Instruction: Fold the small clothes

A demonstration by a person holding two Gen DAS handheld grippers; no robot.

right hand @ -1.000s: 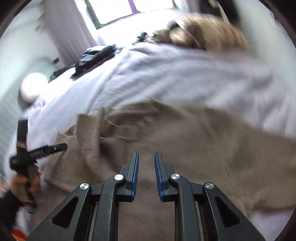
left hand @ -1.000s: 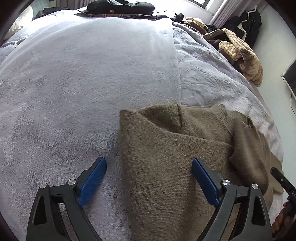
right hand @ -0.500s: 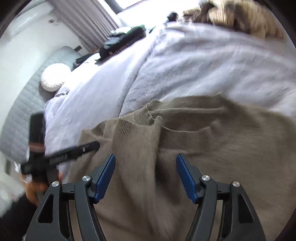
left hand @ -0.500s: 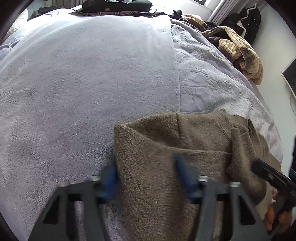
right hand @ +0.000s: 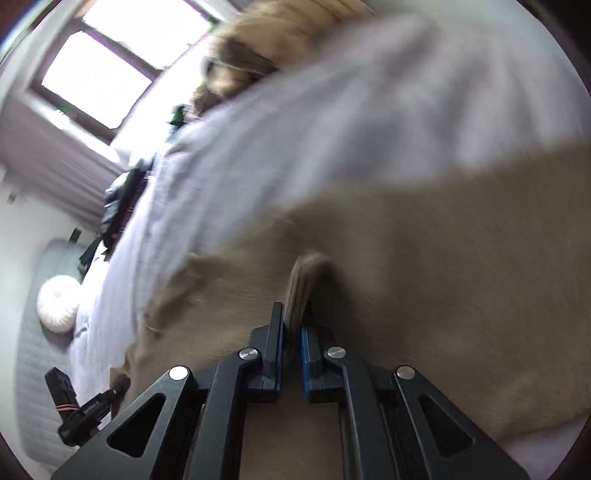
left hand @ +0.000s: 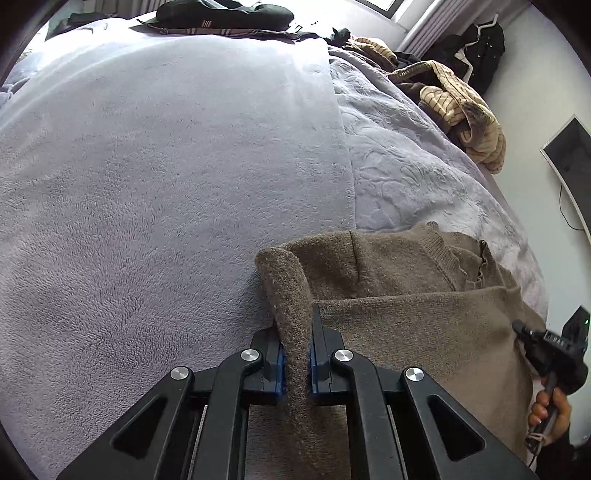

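Note:
A brown knitted sweater lies on the bed, partly folded, with its collar toward the right. My left gripper is shut on the sweater's left folded edge, and a ridge of knit stands up between the blue pads. In the right wrist view, which is blurred, the sweater fills the lower half. My right gripper has its jaws closing, with a pinched ridge of brown knit pressed between them. The left wrist view shows the right gripper at the sweater's right edge, held by a hand.
A lilac fleece blanket covers the bed beside an embossed bedspread. Striped tan clothes lie at the far right and dark clothes at the far end. A monitor stands by the wall. A window and a round cushion are visible.
My left jaws went from wide open to closed on the sweater's left edge, lifting a ridge. My right jaws opened, then closed on a pinch of knit as the gripper rolled and shifted.

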